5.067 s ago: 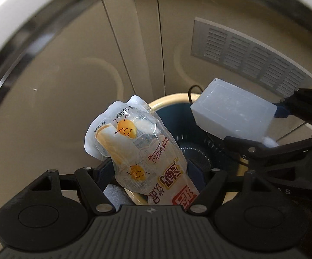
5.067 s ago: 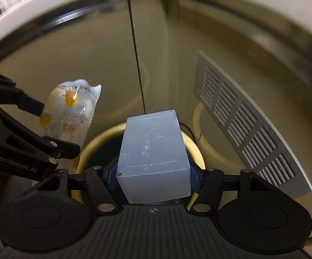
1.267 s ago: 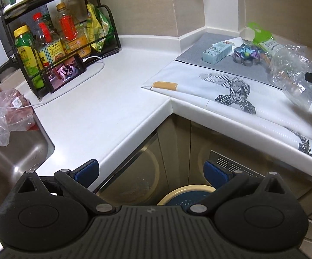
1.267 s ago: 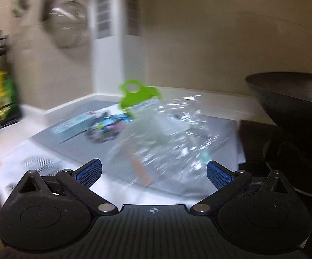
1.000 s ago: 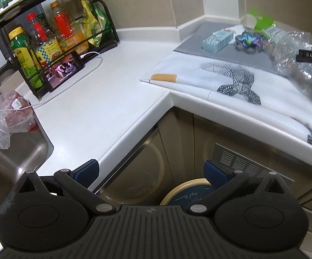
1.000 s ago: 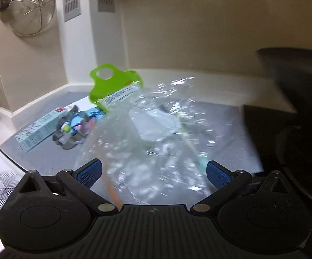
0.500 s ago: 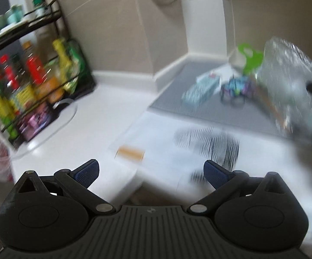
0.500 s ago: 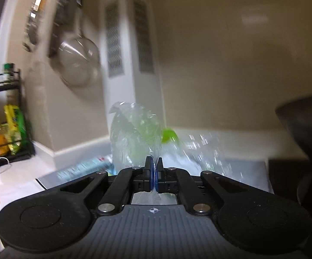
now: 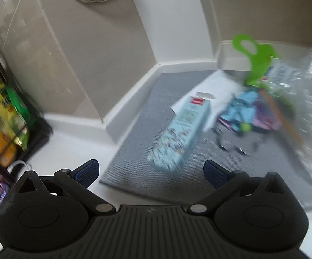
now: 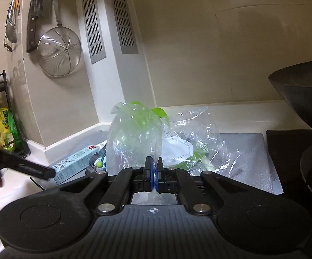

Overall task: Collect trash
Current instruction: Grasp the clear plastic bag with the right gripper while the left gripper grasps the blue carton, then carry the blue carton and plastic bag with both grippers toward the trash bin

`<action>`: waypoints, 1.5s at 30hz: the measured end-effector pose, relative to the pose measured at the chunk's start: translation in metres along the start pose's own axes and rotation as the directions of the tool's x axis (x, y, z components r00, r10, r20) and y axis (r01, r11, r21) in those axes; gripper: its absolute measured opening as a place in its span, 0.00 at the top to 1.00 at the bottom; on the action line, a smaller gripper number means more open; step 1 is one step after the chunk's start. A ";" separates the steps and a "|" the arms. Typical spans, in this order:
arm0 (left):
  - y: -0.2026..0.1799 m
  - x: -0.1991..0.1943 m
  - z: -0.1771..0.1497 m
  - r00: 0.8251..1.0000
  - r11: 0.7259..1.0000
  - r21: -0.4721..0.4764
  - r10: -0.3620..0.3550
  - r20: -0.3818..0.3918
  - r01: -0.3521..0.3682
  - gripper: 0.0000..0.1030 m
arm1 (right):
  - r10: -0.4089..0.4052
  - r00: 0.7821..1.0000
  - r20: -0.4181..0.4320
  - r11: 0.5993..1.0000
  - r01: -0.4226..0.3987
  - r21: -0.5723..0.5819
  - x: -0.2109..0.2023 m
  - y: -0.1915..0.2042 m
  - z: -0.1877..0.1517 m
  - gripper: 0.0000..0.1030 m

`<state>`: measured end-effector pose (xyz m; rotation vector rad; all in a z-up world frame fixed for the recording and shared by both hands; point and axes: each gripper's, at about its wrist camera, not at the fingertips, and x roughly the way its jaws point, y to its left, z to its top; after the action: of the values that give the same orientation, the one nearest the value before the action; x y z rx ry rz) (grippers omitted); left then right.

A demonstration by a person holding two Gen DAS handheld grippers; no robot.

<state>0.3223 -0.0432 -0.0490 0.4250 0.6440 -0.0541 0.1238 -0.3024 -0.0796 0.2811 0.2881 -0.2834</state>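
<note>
On the desk (image 9: 74,149) there is one grey mat (image 9: 134,159) in the corner, and the litter lies on it. I count one pale blue carton (image 9: 180,138) lying flat, one crumpled bundle of blue and purple wrappers (image 9: 248,116) just beside it, one bright green plastic hanger tab (image 9: 257,58), one white face mask (image 10: 176,149) and one clear plastic bag (image 10: 134,138). A second sheet of clear film (image 10: 201,133) lies behind the mask; whether it belongs to the same bag I cannot tell.

The right tongs (image 10: 154,176) are clenched tight, blue pads pressed together with a pinch of the clear plastic bag caught between them. The bag stands up in front of the pads, puffed out, with green showing through it.

The left tongs (image 9: 151,171) are spread wide, holding nothing and touching nothing. The pale blue carton lies just ahead of them, its near end between the two blue fingertips (image 9: 87,169) as seen from that camera, which is blurred.

On the wall hang one round wire strainer (image 10: 59,50), one cleaver (image 10: 36,15) and a ladle or two beside it. One black rack (image 10: 7,116) of bottles stands at the left, and one dark wok (image 10: 302,90) at the right.
</note>
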 end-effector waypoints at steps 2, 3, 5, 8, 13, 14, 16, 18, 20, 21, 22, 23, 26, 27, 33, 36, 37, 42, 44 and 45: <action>-0.003 0.017 0.006 1.000 1.000 -0.002 -0.021 -0.021 0.021 0.00 | -0.004 1.000 -0.006 1.000 0.004 -0.001 0.002 0.000 -0.001 0.98; -0.004 0.024 0.008 0.999 0.999 -0.005 -0.034 -0.036 0.033 0.00 | -0.005 1.000 -0.010 1.000 0.005 0.001 0.003 0.000 -0.001 0.98; -0.005 0.037 0.011 0.997 0.999 -0.019 -0.048 -0.062 0.047 0.00 | -0.002 1.000 -0.017 1.000 0.002 0.009 0.004 -0.001 -0.001 0.98; -0.005 0.052 0.017 0.990 0.994 -0.061 -0.092 -0.106 0.086 0.00 | 0.000 1.000 -0.026 1.000 0.000 0.015 0.006 -0.001 -0.001 0.98; -0.007 0.066 0.023 0.977 0.987 -0.125 -0.126 -0.170 0.105 0.04 | 0.002 0.999 -0.034 1.000 -0.001 0.021 0.007 -0.002 -0.001 0.98; -0.007 0.067 0.024 0.977 0.987 -0.133 -0.112 -0.183 0.088 0.21 | 0.001 0.999 -0.035 1.000 0.000 0.022 0.007 -0.002 -0.002 0.98; -0.002 0.064 0.025 0.972 0.980 -0.177 -0.129 -0.195 0.095 0.41 | 0.002 0.999 -0.037 1.000 -0.001 0.025 0.008 -0.003 -0.001 0.98; 0.001 0.059 0.024 0.975 0.978 -0.192 -0.115 -0.190 0.078 0.53 | 0.001 0.999 -0.037 1.000 -0.001 0.024 0.007 -0.003 -0.001 0.98; 0.006 0.051 0.021 0.978 0.979 -0.197 -0.097 -0.185 0.060 0.56 | 0.004 0.999 -0.033 1.000 -0.003 0.024 0.007 -0.003 -0.001 0.98; 0.009 0.046 0.019 0.978 0.977 -0.205 -0.094 -0.185 0.056 0.56 | 0.003 1.000 -0.031 1.000 -0.002 0.024 0.006 -0.003 -0.001 0.98; 0.011 0.038 0.015 0.980 0.976 -0.211 -0.094 -0.178 0.055 0.56 | 0.003 1.000 -0.030 1.000 -0.002 0.025 0.006 -0.003 -0.001 0.98; 0.013 0.029 0.011 0.982 0.977 -0.208 -0.091 -0.166 0.056 0.56 | 0.003 1.000 -0.027 1.000 -0.003 0.026 0.006 -0.004 -0.001 0.98; 0.019 -0.001 -0.002 0.987 0.977 -0.205 -0.092 -0.130 0.064 0.56 | 0.011 1.000 -0.019 1.000 -0.010 0.022 0.004 -0.002 -0.002 0.98; 0.021 -0.012 -0.007 0.989 0.976 -0.205 -0.093 -0.116 0.068 0.56 | 0.016 1.000 -0.013 1.000 -0.016 0.020 0.003 -0.002 -0.002 0.98; 0.037 -0.089 -0.046 0.994 0.976 -0.194 -0.106 -0.035 0.097 0.56 | 0.048 0.998 0.027 0.999 -0.048 -0.007 -0.005 0.002 -0.001 0.98; 0.050 -0.124 -0.073 0.995 0.976 -0.198 -0.100 -0.019 0.094 0.56 | 0.063 0.997 0.041 0.998 -0.063 -0.021 -0.007 0.005 0.000 0.98; 0.055 -0.136 -0.083 0.995 0.975 -0.204 -0.098 -0.017 0.093 0.56 | 0.070 0.996 0.050 0.997 -0.068 -0.031 -0.008 0.006 0.000 0.98; 0.084 -0.188 -0.134 0.998 0.971 -0.234 -0.061 -0.012 0.057 0.56 | 0.090 0.986 0.137 0.993 -0.079 -0.082 -0.021 0.014 0.000 0.98; 0.095 -0.207 -0.153 1.000 0.973 -0.229 -0.027 0.001 0.027 0.56 | 0.085 0.985 0.152 0.993 -0.071 -0.090 -0.033 0.020 0.004 0.98; 0.098 -0.214 -0.161 1.000 0.974 -0.227 -0.015 0.004 0.016 0.56 | 0.092 0.983 0.160 0.993 -0.078 -0.092 -0.040 0.022 0.007 0.98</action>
<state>0.0761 0.0936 -0.0016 0.1986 0.6432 0.0049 0.0950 -0.2747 -0.0557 0.1836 0.1245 -0.2082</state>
